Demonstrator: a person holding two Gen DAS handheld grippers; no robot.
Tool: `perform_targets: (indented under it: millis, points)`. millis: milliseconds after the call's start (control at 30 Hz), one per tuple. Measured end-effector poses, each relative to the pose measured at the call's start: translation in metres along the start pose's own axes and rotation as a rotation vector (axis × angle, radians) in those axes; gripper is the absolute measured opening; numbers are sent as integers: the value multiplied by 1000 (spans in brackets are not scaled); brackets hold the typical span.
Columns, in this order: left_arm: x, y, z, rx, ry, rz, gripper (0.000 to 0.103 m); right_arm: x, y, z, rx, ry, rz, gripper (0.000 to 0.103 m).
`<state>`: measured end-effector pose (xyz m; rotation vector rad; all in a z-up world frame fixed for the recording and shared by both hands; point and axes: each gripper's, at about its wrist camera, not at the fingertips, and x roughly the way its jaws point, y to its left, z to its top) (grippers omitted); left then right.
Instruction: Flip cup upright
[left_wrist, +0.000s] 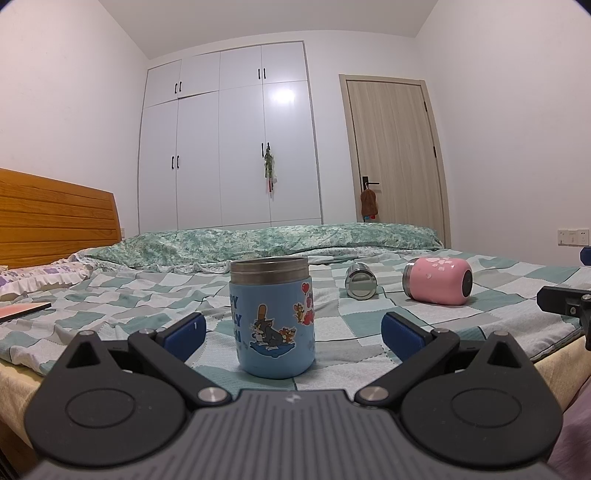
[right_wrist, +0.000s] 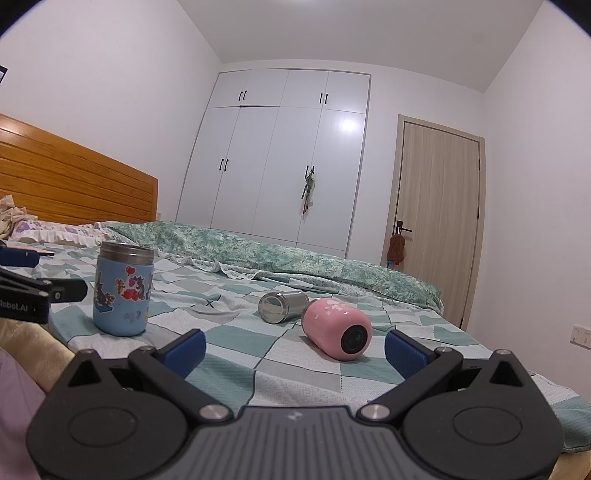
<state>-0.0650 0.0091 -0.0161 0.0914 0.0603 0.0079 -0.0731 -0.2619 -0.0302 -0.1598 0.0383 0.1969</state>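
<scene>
A blue cartoon cup (left_wrist: 272, 320) with a steel rim stands upright on the checked bedsheet (left_wrist: 110, 302); it also shows in the right wrist view (right_wrist: 123, 294). My left gripper (left_wrist: 293, 338) is open, its blue pads on either side of the cup, apart from it. A pink cup (right_wrist: 336, 329) lies on its side, base toward me, also seen in the left wrist view (left_wrist: 437, 281). A steel cup (right_wrist: 282, 306) lies on its side behind it, also in the left wrist view (left_wrist: 361, 282). My right gripper (right_wrist: 294, 352) is open and empty, just in front of the pink cup.
A green floral quilt (left_wrist: 280, 240) lies rolled along the bed's far side. A wooden headboard (left_wrist: 55, 218) and pillow (left_wrist: 40, 275) are at left. A flat book (left_wrist: 22, 311) lies on the sheet at far left. The bed's near edge is right under both grippers.
</scene>
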Motion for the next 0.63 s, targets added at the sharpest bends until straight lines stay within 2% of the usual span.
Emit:
perform_targets:
  millis: [633]
  points:
    - [-2,-2,1,5,-3,-4,103,-1,-1,-1,-4,0,-1,103]
